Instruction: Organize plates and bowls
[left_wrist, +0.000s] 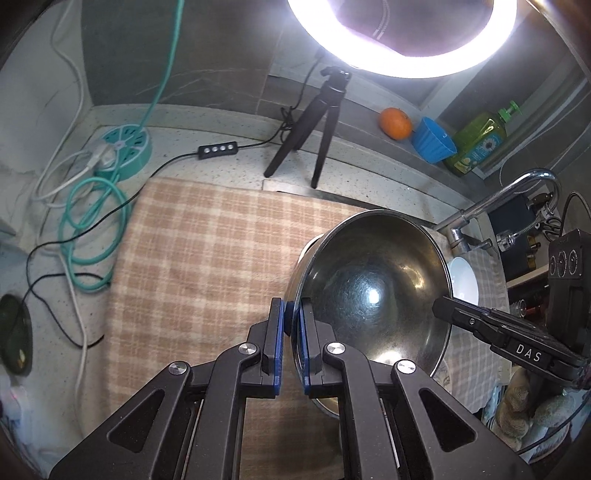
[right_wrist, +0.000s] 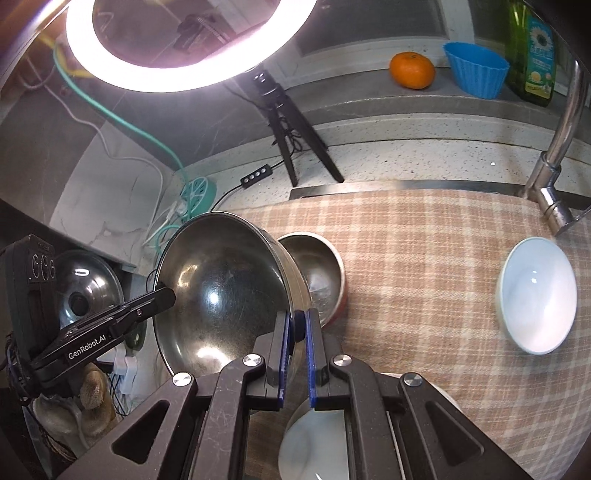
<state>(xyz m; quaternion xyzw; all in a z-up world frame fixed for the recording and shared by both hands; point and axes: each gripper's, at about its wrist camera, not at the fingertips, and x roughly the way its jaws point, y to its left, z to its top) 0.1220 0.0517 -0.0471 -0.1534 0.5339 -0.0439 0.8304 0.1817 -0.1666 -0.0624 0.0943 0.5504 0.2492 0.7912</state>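
Left wrist view: left gripper (left_wrist: 293, 325), blue pads pinching the near rim of a large steel bowl (left_wrist: 373, 291), which is held tilted above the checked cloth (left_wrist: 207, 258). Right gripper (left_wrist: 443, 308) reaches in from the right, its tip at the bowl's opposite rim. White bowl (left_wrist: 463, 280) sits partly hidden behind the steel one. Behind: tripod (left_wrist: 306, 133), ring light (left_wrist: 402, 44), faucet (left_wrist: 517, 188), orange (left_wrist: 395, 123), blue cup (left_wrist: 434, 140), soap bottle (left_wrist: 480, 140), teal cable reel (left_wrist: 125, 147). Right wrist view: right gripper (right_wrist: 297, 328), pads pinching the steel bowl's (right_wrist: 221, 288) rim at its right side; left gripper (right_wrist: 162, 299) grips the rim at the left. Small steel bowl (right_wrist: 314, 273) rests on the cloth (right_wrist: 424, 258) just behind. White bowl (right_wrist: 537, 295) stands well apart to the right; a plate (right_wrist: 317, 443) lies under the gripper. Pot lid (right_wrist: 85, 291) at far left.
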